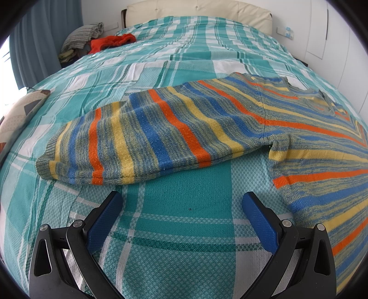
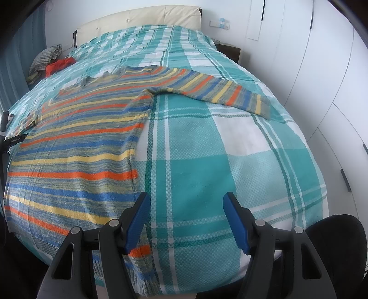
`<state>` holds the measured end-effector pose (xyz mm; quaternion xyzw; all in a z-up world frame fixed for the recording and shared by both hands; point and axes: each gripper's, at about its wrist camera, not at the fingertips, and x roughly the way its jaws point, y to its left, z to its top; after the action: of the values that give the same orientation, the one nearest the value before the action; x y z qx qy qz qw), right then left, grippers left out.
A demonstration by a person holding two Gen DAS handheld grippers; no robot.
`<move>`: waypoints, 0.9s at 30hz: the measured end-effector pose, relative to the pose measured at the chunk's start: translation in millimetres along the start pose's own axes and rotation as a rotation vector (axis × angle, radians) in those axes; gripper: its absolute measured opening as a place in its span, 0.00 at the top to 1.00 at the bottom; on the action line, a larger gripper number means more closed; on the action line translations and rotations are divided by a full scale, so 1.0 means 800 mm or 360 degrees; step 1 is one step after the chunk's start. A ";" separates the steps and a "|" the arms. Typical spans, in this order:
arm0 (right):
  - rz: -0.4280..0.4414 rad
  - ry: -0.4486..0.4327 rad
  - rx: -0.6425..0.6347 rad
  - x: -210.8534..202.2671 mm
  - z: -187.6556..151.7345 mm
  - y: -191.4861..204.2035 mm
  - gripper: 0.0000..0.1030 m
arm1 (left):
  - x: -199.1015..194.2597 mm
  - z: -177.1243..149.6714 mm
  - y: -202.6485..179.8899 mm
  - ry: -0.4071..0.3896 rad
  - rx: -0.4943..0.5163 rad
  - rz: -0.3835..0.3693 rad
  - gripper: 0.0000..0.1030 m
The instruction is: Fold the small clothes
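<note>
Both claws hovering wide and empty over the bed

Striped knitted sweater (image 1: 230, 119) lying flat; sleeve stretching crosswise ahead of left gripper (image 1: 182, 208); right gripper (image 2: 185, 207) sitting beside the hem edge; nothing gripped.

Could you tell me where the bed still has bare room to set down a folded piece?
The bedspread is bare below the sweater's right sleeve, right of its body. The stretch toward the headboard is also bare. The far left corner is crowded with a red garment and a grey bundle.
</note>
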<state>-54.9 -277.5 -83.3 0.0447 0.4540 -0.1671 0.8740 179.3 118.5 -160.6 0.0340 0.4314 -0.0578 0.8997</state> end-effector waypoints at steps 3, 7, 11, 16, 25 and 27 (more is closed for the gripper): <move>0.0000 -0.0004 -0.0009 -0.001 0.000 0.001 0.37 | 0.000 0.000 0.000 0.0000 0.0000 0.0000 0.00; -0.0002 -0.0003 -0.0004 -0.002 0.000 0.001 0.37 | 0.000 0.000 0.000 0.0000 0.0000 0.0000 0.00; -0.0002 -0.0003 -0.0004 -0.001 0.000 0.001 0.37 | 0.000 0.000 0.000 0.0000 0.0000 0.0000 0.00; 0.0000 -0.0004 -0.0018 -0.001 0.000 0.001 0.37 | 0.000 0.000 0.000 0.0000 0.0000 0.0000 0.00; 0.0001 -0.0005 -0.0001 -0.002 0.000 0.002 0.37 | 0.000 0.000 0.000 0.0000 0.0000 0.0000 0.00; 0.0000 -0.0006 -0.0006 -0.002 0.000 0.002 0.37 | 0.000 0.000 -0.001 0.0000 0.0000 0.0001 0.00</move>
<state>-55.2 -275.8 -82.3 0.0427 0.4526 -0.1661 0.8751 179.1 118.1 -160.9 0.0341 0.4314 -0.0576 0.8997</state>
